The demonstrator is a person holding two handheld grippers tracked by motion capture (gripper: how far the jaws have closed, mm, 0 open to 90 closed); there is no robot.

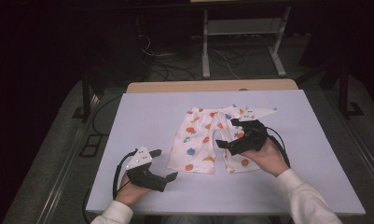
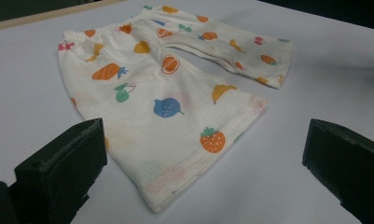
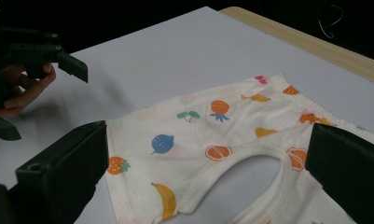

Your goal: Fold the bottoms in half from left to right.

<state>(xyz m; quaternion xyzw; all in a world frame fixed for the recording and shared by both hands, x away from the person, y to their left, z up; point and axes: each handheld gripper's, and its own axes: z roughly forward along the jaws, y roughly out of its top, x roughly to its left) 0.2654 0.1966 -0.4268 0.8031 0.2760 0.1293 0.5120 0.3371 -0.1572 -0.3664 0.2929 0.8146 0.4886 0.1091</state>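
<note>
A pair of small white shorts (image 1: pixel 201 140) printed with coloured fruit lies flat in the middle of the white tabletop (image 1: pixel 147 112), waistband away from me. My left gripper (image 1: pixel 165 164) rests open on the table just left of the shorts' left leg hem (image 2: pixel 198 154), holding nothing. My right gripper (image 1: pixel 226 133) is open over the right leg, its jaws spanning the crotch (image 3: pixel 250 163) without closing on the cloth. In the right gripper view the left gripper (image 3: pixel 40 51) sits at the upper left in a hand.
A wooden strip (image 1: pixel 212 86) borders the tabletop's far edge. Beyond it are a white metal stand (image 1: pixel 243 42) and cables on a dark floor. Bare white surface surrounds the shorts.
</note>
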